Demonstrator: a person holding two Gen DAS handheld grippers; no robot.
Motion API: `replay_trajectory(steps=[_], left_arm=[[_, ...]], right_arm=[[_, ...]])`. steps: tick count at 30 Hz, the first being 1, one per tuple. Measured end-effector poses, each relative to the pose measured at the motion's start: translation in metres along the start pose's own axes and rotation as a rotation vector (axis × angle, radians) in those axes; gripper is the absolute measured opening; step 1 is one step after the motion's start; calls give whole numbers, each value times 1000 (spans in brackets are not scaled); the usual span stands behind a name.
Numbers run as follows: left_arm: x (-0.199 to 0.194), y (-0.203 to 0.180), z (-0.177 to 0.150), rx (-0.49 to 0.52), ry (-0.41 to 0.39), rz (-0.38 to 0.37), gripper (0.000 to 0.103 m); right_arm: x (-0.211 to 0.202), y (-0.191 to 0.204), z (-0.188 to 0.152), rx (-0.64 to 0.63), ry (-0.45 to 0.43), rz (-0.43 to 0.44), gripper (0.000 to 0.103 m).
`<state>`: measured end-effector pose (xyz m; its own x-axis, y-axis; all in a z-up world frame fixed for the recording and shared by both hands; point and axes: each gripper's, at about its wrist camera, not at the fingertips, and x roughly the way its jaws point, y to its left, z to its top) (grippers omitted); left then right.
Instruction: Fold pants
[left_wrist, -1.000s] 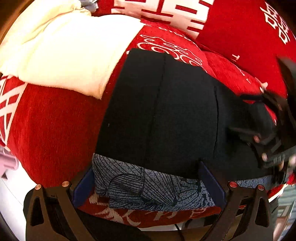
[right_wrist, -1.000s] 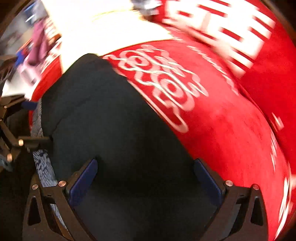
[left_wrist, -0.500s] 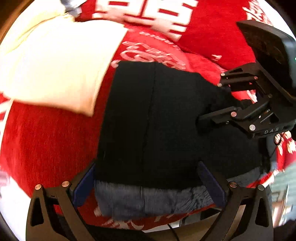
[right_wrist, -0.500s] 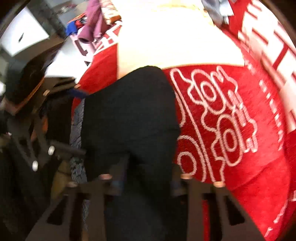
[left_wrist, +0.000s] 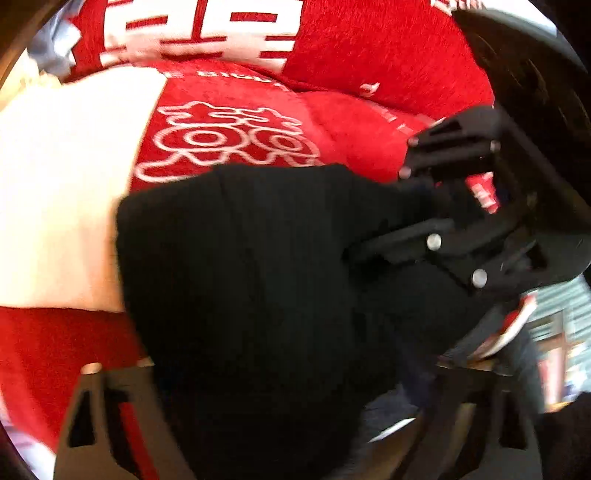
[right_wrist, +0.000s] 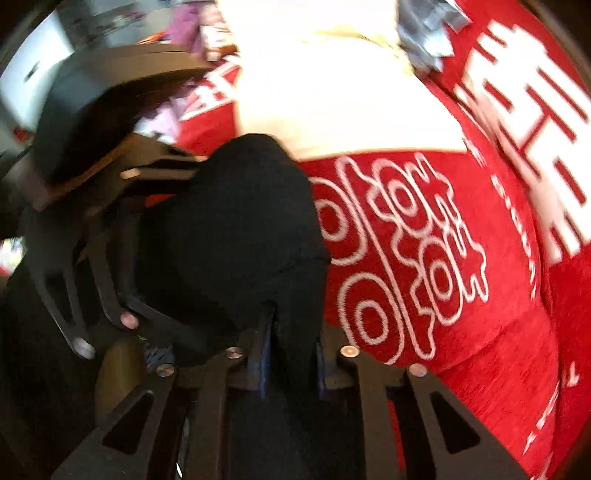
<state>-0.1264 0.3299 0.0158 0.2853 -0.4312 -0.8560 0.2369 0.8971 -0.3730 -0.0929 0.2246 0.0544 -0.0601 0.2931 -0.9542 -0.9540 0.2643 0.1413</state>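
From the left wrist view, the black pants (left_wrist: 251, 288) lie bunched on a red cover (left_wrist: 332, 55) with white line patterns, and they fill the middle and lower part. Their upper edge is rounded and reaches the white ring pattern. To the left a cream cloth (left_wrist: 62, 192) lies flat, touching the pants' left edge. The left gripper (left_wrist: 280, 398) has the dark fabric between its jaws, which are closing; the picture is too blurred to tell if the pads press it. At the right, the right gripper (left_wrist: 399, 218) bites into the pants' right side.

From the right wrist view, the right gripper (right_wrist: 291, 354) pinches a narrow fold of the pants (right_wrist: 240, 229) between its blue pads (right_wrist: 264, 350), though the jaws are easing slightly apart. The fabric looks soft and matte. Free red cover (right_wrist: 498, 332), velvety, spreads to the right; the left gripper (right_wrist: 110, 258) crowds the left side.
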Motion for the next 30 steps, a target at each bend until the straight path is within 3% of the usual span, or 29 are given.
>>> replay_trajectory(steps=[1,2,3,6,9,10,13,15,18,24,26,30], left_arm=[[-2,1,0,-3,6,23,68],[-4,4,0,-21,16,18,64],[-6,7,0,-32,18,19,57],[-9,4,-1,-50,26,32,51],[-7,-6,7,-43,10,60,40],[-11,-7,5,-42,10,72,38],[-12,-12,7,-51,13,97,33],[-20,-18,9,-48,13,111,25],[-28,-31,14,-35,7,131,25],[-50,-79,26,23,-24,167,24],[-56,-100,33,56,-42,184,18],[-73,-151,49,144,-80,197,17]], right_arm=[[1,-5,1,41,7,-1,36],[0,-9,2,73,-1,-16,49],[-8,-14,-1,125,-20,-64,54],[-24,-28,-17,252,-29,-205,64],[-32,-38,-61,418,50,-424,67],[-33,-39,-73,466,64,-459,67],[-36,-37,-113,650,39,-460,69],[-28,-27,-130,705,35,-443,71],[-29,-1,-135,683,-6,-454,78],[-29,45,-147,583,-1,-423,79],[-40,51,-156,585,-22,-408,79],[-88,47,-201,674,-125,-455,79]])
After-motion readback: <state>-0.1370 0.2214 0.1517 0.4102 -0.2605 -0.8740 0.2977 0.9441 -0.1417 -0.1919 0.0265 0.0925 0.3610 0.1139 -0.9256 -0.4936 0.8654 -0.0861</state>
